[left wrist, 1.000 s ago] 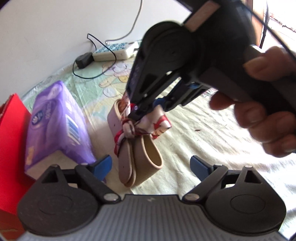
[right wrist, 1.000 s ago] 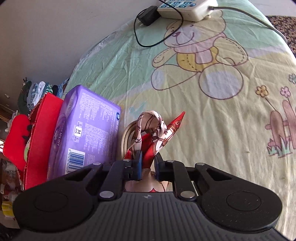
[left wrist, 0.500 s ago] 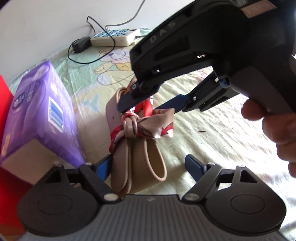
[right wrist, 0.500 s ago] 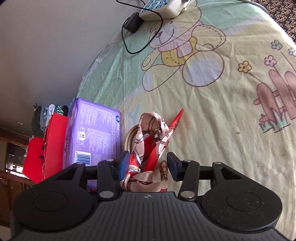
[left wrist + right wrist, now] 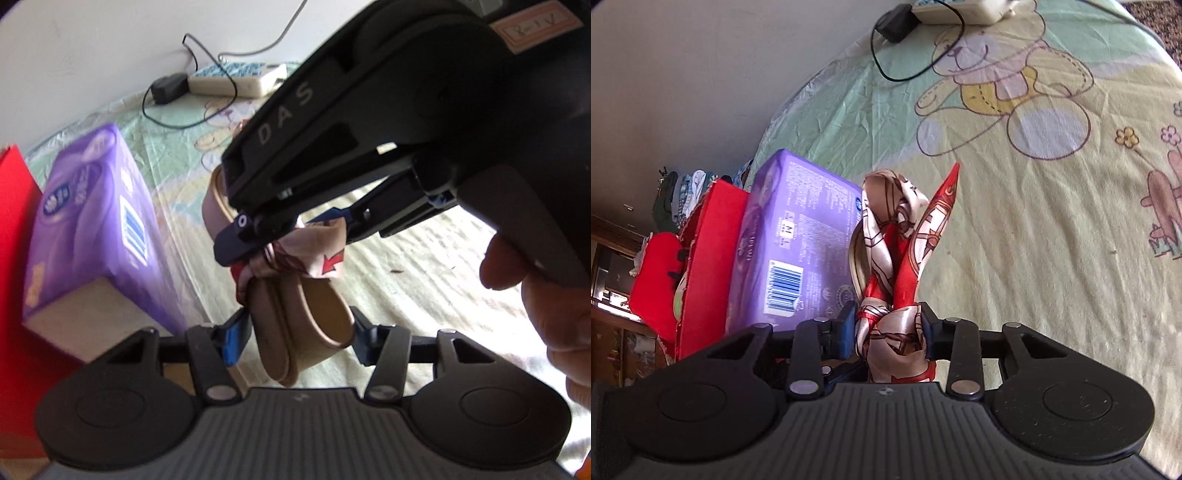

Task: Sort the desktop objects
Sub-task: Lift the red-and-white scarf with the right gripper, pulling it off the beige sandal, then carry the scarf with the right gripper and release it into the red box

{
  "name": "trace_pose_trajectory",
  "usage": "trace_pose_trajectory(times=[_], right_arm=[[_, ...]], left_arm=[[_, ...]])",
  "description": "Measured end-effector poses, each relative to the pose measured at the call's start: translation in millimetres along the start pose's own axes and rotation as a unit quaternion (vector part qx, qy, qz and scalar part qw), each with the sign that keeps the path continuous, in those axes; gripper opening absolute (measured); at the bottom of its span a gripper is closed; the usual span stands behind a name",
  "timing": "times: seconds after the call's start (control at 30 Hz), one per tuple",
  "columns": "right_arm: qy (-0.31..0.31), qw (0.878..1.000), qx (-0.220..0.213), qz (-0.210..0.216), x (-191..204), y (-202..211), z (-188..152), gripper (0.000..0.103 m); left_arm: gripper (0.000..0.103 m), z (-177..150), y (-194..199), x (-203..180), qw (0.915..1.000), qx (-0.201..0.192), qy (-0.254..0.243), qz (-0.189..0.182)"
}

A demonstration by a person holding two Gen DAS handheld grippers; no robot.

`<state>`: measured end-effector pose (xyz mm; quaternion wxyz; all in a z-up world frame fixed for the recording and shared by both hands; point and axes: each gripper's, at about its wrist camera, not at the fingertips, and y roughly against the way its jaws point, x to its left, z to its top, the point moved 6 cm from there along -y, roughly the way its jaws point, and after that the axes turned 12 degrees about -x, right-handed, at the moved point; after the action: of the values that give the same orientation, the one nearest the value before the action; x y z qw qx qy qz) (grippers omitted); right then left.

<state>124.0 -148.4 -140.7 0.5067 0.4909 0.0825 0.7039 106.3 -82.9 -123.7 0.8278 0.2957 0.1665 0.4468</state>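
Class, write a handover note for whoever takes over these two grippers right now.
Left gripper: jaws have just been closing, now pressed on the tan strap.
Right gripper: jaws have just been closing, now clamped on the scarf knotted around that strap.
Strap is beside the purple pack; red box is beyond it.
Done: both grips.
Left: move strap and scarf to their place.

Open bedsheet (image 5: 1052, 258) lies clear to the right of the knotted scarf (image 5: 901, 258). On the left, the purple pack (image 5: 798, 236) stands just beside it, backed by a red box (image 5: 709, 266). At the far edge, a power strip (image 5: 236, 75) and its cable (image 5: 905, 74) lie well apart.
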Motion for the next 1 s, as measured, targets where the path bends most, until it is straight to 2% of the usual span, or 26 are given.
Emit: trace_pose_trajectory(times=[0.33,0.47,0.57,0.7,0.77,0.93,1.0], right_arm=[[0.064,0.991,-0.113,0.035,72,60,13,0.037],[0.066,0.986,-0.138,0.068,113,61,23,0.037],[0.076,0.982,-0.146,0.092,148,54,29,0.037],[0.103,0.979,-0.144,0.100,195,30,29,0.038],[0.118,0.980,-0.133,0.093,214,13,25,0.037],[0.139,0.984,-0.097,0.050,238,-32,9,0.037],[0.149,0.985,-0.085,0.025,240,-46,0,0.037]], left_arm=[[0.054,43,79,29,0.9937,-0.111,0.015,0.008],[0.054,55,119,54,0.9875,-0.154,0.013,0.029],[0.054,65,134,90,0.9834,-0.175,0.017,0.045],[0.054,62,146,135,0.9823,-0.174,0.033,0.061],[0.054,49,158,150,0.9836,-0.163,0.043,0.063],[0.054,26,144,197,0.9887,-0.121,0.076,0.045],[0.054,9,158,197,0.9902,-0.104,0.088,0.029]])
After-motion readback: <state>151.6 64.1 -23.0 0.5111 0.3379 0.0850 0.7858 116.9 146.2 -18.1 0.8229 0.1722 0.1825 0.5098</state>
